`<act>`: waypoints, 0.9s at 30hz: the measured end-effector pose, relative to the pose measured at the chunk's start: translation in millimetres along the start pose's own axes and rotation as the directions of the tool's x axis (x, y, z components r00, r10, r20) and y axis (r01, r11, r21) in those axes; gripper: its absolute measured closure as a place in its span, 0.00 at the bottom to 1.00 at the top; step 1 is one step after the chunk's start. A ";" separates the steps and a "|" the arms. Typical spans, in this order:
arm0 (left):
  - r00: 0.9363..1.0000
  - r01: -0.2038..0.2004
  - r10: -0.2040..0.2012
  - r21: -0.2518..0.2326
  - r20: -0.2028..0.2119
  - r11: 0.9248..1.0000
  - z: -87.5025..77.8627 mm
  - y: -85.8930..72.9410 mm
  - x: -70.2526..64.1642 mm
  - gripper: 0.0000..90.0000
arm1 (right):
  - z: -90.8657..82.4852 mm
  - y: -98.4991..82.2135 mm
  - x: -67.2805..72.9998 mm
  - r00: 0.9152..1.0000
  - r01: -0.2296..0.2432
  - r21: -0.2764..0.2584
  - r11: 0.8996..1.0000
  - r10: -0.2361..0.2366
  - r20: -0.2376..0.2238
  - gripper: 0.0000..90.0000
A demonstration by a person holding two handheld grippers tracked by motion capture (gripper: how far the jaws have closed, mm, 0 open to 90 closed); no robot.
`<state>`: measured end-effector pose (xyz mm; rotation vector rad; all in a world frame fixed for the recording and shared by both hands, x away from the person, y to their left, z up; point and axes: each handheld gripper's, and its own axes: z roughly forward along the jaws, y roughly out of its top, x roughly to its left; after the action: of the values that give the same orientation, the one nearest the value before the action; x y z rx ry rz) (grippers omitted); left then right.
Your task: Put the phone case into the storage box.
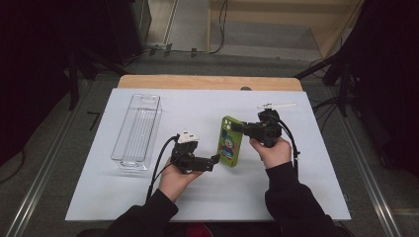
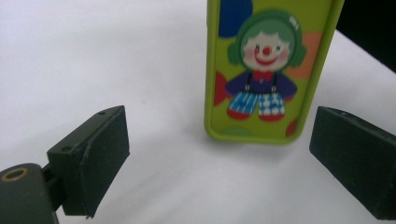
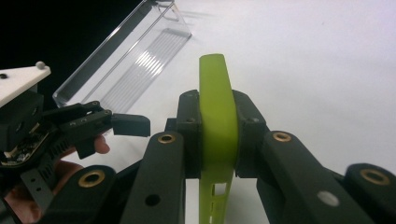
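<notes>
Pinching the lime-green phone case [image 1: 230, 142] by its upper edge, the right gripper [image 1: 243, 128] holds it upright on its lower end on the white table [image 1: 296, 197] — jaws pressed flat on both faces. Just left of the case, the left gripper [image 1: 215, 159] points at its clown picture, jaws spread with nothing between them. A clear plastic bin [image 1: 137, 130] lies well left of the case; a white spoon [image 1: 276, 105] lies beyond it to the right.
</notes>
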<state>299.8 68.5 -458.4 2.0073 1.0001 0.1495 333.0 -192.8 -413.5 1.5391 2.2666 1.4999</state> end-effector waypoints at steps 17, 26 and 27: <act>0.999 -0.007 0.005 0.055 0.045 0.998 -1.5 5.7 6.8 0.06 | -4.5 -3.8 11.4 0.980 0.188 -0.062 0.980 -0.183 0.076 0.83; 0.999 -0.012 0.009 0.058 0.047 0.998 -4.5 8.6 9.4 0.06 | -1.5 -9.6 17.6 0.963 0.256 -0.104 0.961 -0.244 0.112 0.83; 0.999 -0.013 0.011 0.057 0.048 0.998 -5.3 9.4 9.8 0.06 | -0.9 -10.2 18.8 0.962 0.261 -0.109 0.959 -0.249 0.110 0.83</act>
<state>309.6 75.9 -450.7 2.0594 0.9722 0.0798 315.7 -180.4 -411.6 1.2041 2.1749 1.4328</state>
